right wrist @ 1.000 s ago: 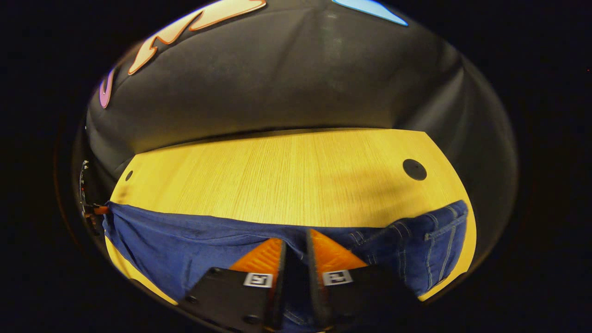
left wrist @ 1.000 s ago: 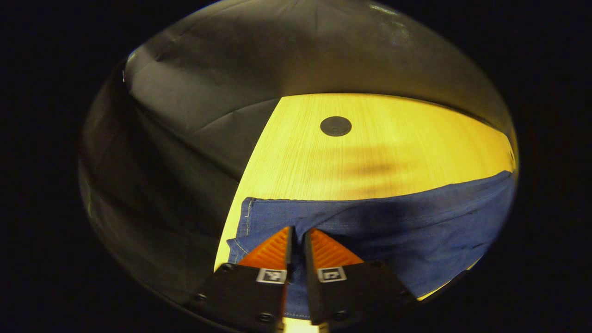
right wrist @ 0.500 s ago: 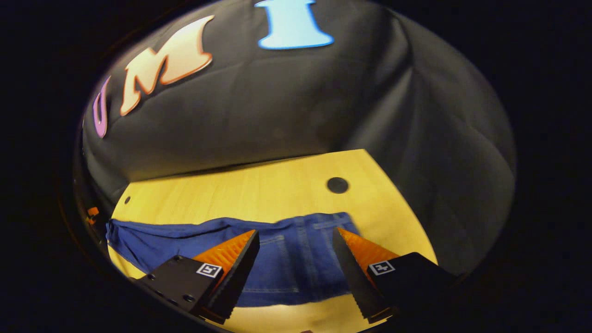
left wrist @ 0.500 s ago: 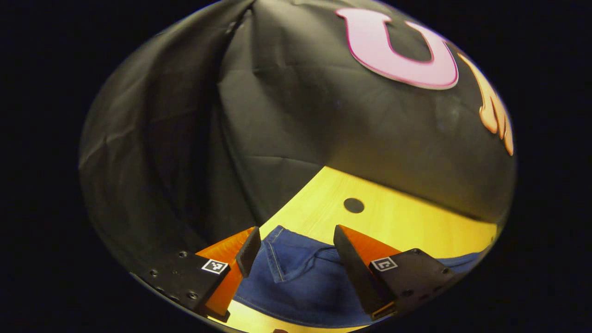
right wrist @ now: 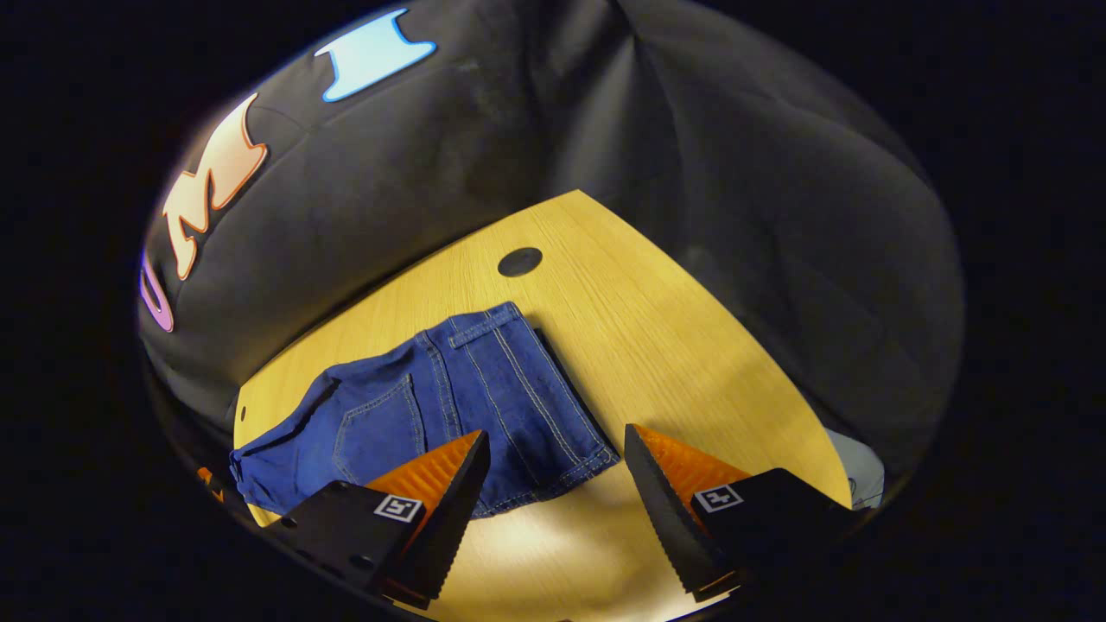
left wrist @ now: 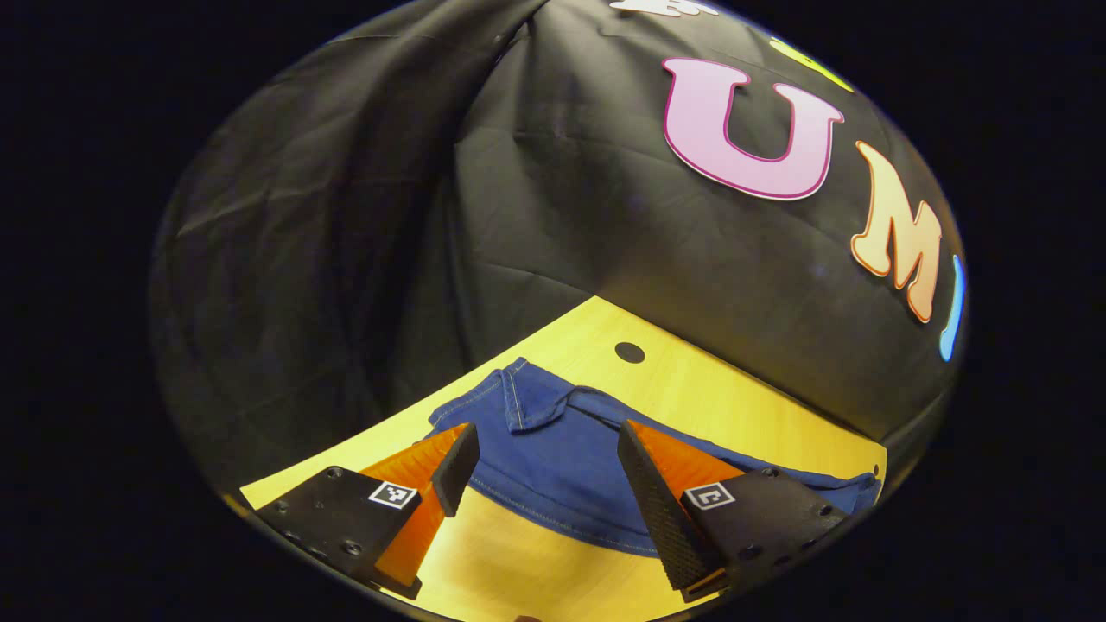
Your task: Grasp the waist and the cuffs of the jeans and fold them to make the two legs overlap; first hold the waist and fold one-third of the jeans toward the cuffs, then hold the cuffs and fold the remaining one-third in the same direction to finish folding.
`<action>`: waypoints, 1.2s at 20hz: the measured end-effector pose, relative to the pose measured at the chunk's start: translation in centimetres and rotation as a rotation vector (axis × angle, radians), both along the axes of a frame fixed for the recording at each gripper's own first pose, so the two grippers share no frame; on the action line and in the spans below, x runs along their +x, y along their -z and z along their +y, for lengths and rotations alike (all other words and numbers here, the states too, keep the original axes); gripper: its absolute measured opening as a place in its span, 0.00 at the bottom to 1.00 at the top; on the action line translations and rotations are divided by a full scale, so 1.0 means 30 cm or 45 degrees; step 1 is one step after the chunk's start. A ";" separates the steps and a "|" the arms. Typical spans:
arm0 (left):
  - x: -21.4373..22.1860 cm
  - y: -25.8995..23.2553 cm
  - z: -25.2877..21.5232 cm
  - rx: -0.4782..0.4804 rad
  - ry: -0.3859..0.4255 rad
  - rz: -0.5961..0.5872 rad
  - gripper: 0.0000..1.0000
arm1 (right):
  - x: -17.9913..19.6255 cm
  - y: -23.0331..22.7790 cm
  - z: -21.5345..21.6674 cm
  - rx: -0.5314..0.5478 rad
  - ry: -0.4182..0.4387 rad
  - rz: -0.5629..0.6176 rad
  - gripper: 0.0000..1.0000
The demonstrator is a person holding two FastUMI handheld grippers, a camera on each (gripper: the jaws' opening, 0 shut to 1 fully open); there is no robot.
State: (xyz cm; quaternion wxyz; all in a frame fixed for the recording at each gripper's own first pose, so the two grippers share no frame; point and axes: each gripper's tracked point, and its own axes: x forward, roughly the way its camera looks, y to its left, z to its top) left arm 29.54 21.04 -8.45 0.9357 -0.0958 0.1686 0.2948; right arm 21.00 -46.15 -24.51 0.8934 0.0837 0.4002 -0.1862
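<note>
Table (right wrist: 691, 345): wooden top with a dark round grommet (right wrist: 519, 261) near its far edge, taken here as the landmark.
Jeans (right wrist: 449, 397): lie flat on the table just nearside of the grommet, waist end with back pocket in the right gripper view, a turned-over hem end in the left gripper view (left wrist: 553, 441).
Right gripper (right wrist: 553, 484): fingers spread apart, holding nothing, raised nearside of the denim.
Left gripper (left wrist: 544, 475): likewise spread and empty.
Risk: a regrasp may pinch one layer only (denim is stiff), so the legs slide out of overlap.
</note>
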 end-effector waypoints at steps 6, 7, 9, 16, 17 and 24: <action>0.004 0.011 -0.003 0.035 -0.002 -0.002 0.96 | -0.004 0.042 0.002 -0.006 -0.094 0.029 0.84; 0.006 0.011 -0.006 0.043 0.005 0.002 0.96 | 0.000 0.051 0.011 0.004 -0.104 0.021 0.80; 0.003 0.010 -0.011 0.052 0.016 -0.001 0.96 | 0.001 0.058 0.014 0.012 -0.120 0.017 0.65; -0.001 0.015 -0.031 -0.029 0.126 -0.047 0.96 | 0.023 0.061 0.040 0.158 0.006 -0.118 0.15; -0.002 0.018 -0.033 -0.027 0.139 -0.042 0.96 | 0.025 0.062 0.039 0.140 0.018 -0.121 0.15; 0.009 0.037 -0.055 -0.085 0.232 -0.035 0.96 | 0.058 -0.126 0.134 -0.023 0.010 -0.245 0.11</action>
